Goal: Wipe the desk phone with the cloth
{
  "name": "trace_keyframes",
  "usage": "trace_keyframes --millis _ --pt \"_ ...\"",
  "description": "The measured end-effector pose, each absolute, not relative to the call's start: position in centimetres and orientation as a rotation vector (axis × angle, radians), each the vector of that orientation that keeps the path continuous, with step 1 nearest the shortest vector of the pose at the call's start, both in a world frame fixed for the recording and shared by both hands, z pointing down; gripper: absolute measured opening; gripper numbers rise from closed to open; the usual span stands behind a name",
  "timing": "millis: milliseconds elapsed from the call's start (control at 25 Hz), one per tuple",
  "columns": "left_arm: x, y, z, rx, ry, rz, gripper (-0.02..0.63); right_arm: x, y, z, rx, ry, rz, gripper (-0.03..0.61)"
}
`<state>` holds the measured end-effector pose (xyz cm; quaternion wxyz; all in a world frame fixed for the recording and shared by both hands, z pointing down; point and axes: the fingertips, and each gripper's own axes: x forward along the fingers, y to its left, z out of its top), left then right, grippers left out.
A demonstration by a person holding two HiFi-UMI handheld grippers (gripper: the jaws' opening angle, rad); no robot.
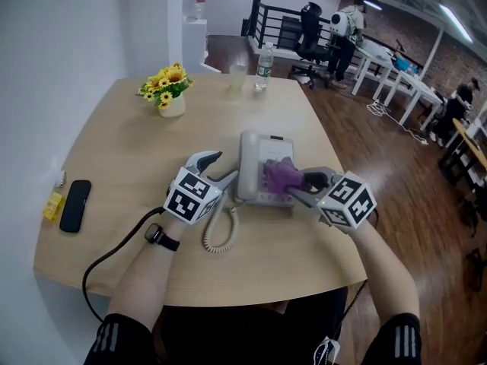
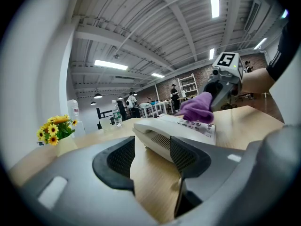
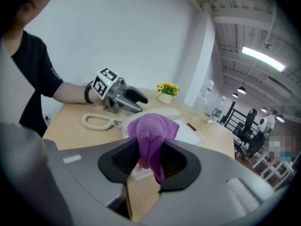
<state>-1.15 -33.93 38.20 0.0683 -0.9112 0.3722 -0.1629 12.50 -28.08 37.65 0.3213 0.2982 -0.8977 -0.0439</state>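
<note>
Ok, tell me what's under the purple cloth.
The purple cloth, pinched in the right gripper, rests on the desk phone. Some keys show beside it; whatever lies directly beneath is covered.

wall: plain white, filling the left of the frame
floor: dark wood planks, right side
railing: black, top centre
desks: white, upper right
brick wall: far upper right
ceiling lights: long strips under grey beams

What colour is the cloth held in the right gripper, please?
Purple. The cloth shows best in the right gripper view, pinched between the jaws.
</note>
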Motion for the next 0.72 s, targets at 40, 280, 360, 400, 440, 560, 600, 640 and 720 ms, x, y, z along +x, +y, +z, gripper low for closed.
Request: trace_keyframes --millis 40,280,360,400,440,560,600,640,720 --pt "-1.2 -33.9 38.2 -2.745 1.122 -0.491 0.229 12.5 -29.5 36.6 0.816 -2.373 -0.101 0.132" --pt "-1.0 -33.9 38.2 -2.750 1.121 -0.486 0.229 11.2 -38.0 34.1 0.936 -2.279 -0.084 0.132" --pt "-1.1 -33.9 38.3 -2.753 1.120 -0.485 0.229 10.4 -40.1 34.4 0.946 -2.243 -0.061 0.132" --pt "-1.1 -33.9 38.3 -2.754 1.120 -0.485 0.229 10.3 -40.9 34.7 0.954 -2.225 -0.041 0.132" --pt "-1.1 -33.9 38.3 -2.754 1.120 -0.485 0.229 10.2 -41.6 35.3 0.961 -2.207 -0.016 0.132" --pt "-1.0 -33.9 38.2 -2.751 1.117 -0.484 0.229 10.4 -42.2 37.2 0.952 -2.190 0.056 0.132" --pt "-1.0 -33.9 38.1 -2.751 1.117 -0.485 0.229 10.3 -42.0 37.5 0.946 -2.198 0.064 0.132" --pt "-1.0 -33.9 38.1 -2.750 1.117 -0.487 0.229 10.3 -41.7 37.7 0.938 -2.205 0.062 0.132" --pt "-1.0 -33.9 38.1 -2.750 1.118 -0.490 0.229 10.1 -40.5 37.9 0.906 -2.212 0.033 0.132"
